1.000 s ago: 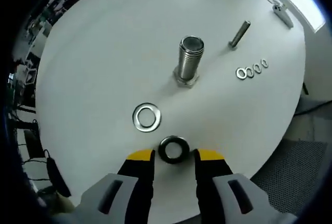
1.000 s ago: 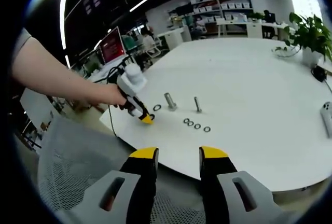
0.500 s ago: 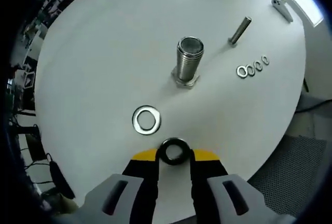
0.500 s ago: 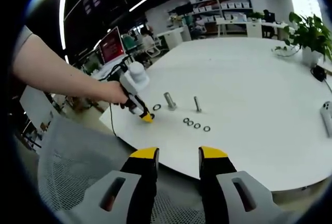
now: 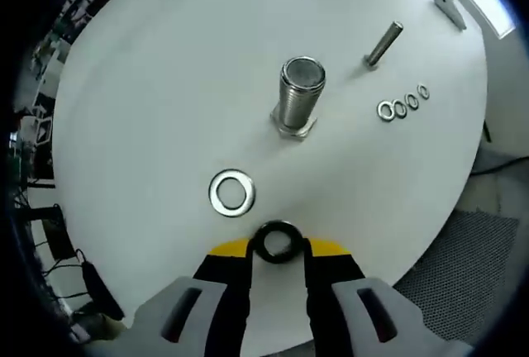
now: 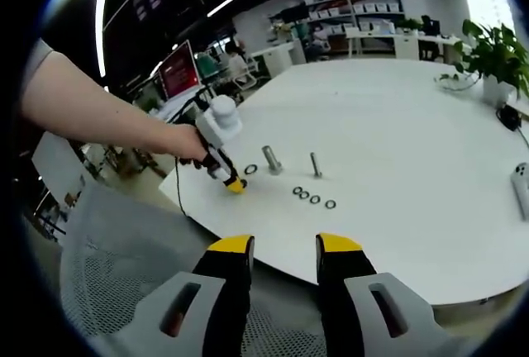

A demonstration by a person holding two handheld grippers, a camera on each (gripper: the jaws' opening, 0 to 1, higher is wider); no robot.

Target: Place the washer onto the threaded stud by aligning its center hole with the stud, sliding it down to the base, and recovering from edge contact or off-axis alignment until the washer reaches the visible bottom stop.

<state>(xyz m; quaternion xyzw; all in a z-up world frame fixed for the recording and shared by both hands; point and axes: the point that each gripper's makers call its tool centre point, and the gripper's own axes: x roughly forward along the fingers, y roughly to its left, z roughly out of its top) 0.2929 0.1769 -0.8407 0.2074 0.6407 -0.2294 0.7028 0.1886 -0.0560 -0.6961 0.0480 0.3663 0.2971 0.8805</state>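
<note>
In the left gripper view, my left gripper (image 5: 277, 247) is shut on a dark washer (image 5: 277, 240), pinched between its yellow-tipped jaws just above the white table (image 5: 165, 84). A shiny silver washer (image 5: 231, 192) lies flat on the table a little ahead and to the left. Further ahead stands the upright threaded stud (image 5: 299, 95) on its hex base. In the right gripper view, my right gripper (image 6: 283, 248) hangs open off the table's near edge, holding nothing. There the left gripper (image 6: 234, 184) is held by a person's hand beside the stud (image 6: 270, 159).
A slim bolt (image 5: 383, 44) lies beyond the stud, with a row of several small washers (image 5: 401, 107) beside it. A white object (image 5: 447, 8) rests at the table's far edge. A mesh chair (image 6: 116, 274) sits below the right gripper; a potted plant (image 6: 492, 55) stands far right.
The left gripper's jaws closed from either side onto the dark washer. The right gripper stayed open and still.
</note>
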